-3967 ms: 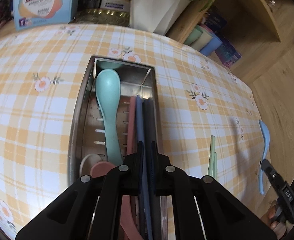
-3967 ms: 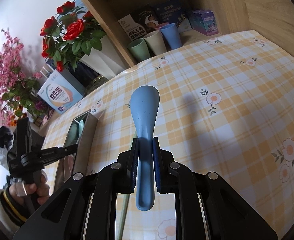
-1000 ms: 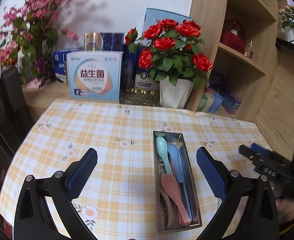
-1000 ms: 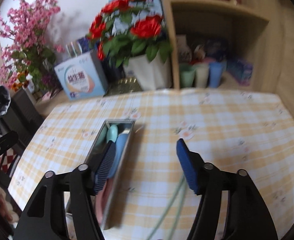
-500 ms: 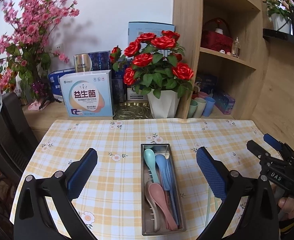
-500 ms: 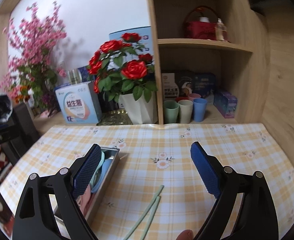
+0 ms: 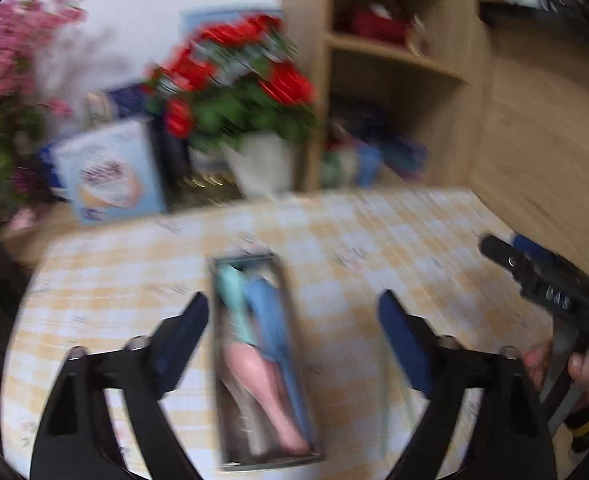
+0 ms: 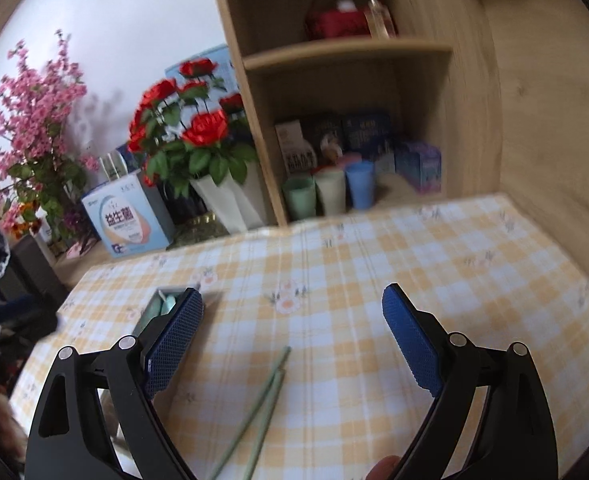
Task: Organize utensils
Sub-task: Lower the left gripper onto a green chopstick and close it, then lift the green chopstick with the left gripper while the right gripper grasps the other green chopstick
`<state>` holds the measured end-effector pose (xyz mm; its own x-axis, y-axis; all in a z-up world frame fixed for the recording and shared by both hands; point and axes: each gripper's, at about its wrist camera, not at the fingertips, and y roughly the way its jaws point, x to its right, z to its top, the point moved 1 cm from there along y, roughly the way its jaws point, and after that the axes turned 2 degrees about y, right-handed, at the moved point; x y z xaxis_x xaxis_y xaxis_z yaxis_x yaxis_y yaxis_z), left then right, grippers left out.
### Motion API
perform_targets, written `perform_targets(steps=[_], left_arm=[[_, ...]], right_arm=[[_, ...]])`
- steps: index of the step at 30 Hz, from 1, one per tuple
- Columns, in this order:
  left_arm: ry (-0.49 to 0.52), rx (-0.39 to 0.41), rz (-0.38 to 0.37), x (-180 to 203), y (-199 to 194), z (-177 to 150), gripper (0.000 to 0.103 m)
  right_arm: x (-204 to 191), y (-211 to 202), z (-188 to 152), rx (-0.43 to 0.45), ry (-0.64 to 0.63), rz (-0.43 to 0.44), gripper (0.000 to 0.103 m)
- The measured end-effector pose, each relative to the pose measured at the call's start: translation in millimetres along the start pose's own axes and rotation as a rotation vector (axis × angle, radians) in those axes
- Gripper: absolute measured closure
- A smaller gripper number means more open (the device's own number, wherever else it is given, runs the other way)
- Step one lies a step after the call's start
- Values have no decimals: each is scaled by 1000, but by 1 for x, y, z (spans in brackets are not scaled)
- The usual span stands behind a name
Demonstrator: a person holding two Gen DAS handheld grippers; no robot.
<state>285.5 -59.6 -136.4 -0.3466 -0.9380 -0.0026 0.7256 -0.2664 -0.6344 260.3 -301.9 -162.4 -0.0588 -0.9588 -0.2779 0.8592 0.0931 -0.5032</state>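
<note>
A steel utensil tray (image 7: 219, 360) lies on the checked tablecloth, holding a teal spoon (image 7: 234, 300), a blue spoon (image 7: 268, 316) and a pink spoon (image 7: 260, 380). My left gripper (image 7: 294, 332) hovers above it, its jaws closing with nothing pressed between them. Two pale green chopsticks (image 8: 260, 404) lie loose on the cloth to the right of the tray (image 8: 154, 312). My right gripper (image 8: 292, 340) stands open over the chopsticks, touching nothing. In the left wrist view the chopsticks (image 7: 384, 396) show blurred, and the right gripper (image 7: 542, 280) sits at the far right in a hand.
At the table's far edge stand a white vase of red roses (image 8: 222, 196), a white and blue box (image 8: 128, 220) and pink blossoms (image 8: 34, 128). A wooden shelf unit (image 8: 334, 56) holds several cups (image 8: 330, 194) and boxes. A fingertip (image 8: 382, 468) shows at the bottom.
Both views have shifted and the left one is now blurred. The left jaws have come closer together. The right gripper has moved nearer the chopsticks, staying wide.
</note>
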Motion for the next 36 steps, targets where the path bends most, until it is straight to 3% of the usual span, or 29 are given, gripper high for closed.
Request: perform_targets(steps=[1,4,9,13,21,32,34,36], left_arm=[[11,-60,-23,7,17,-6,42],[9,-172,-98,19,49,-20,60],[62,-292,-224,53,89,-36,78],[97,-355,-262,76,116,-40,79],[120,-451,-225,87,146,-63,82],[140,-419,-172,92,145,-68,85],[102,-420,-157,86,146,-68,97],[48,-420,-185,78,146,-68,98]], right_arm=[[5,3,-5,-23,5,-11,15],[15,6,-18,-56,1,-39,15],[37,15,-38,-129,43,-54,15],[49,17,-46,-163,48,-46,15],[71,12,-50,-161,96,-62,15],[76,16,-55,-179,120,-51,15],[75,16,-56,-183,126,-49,15],[74,16,-56,-189,127,-47,15]])
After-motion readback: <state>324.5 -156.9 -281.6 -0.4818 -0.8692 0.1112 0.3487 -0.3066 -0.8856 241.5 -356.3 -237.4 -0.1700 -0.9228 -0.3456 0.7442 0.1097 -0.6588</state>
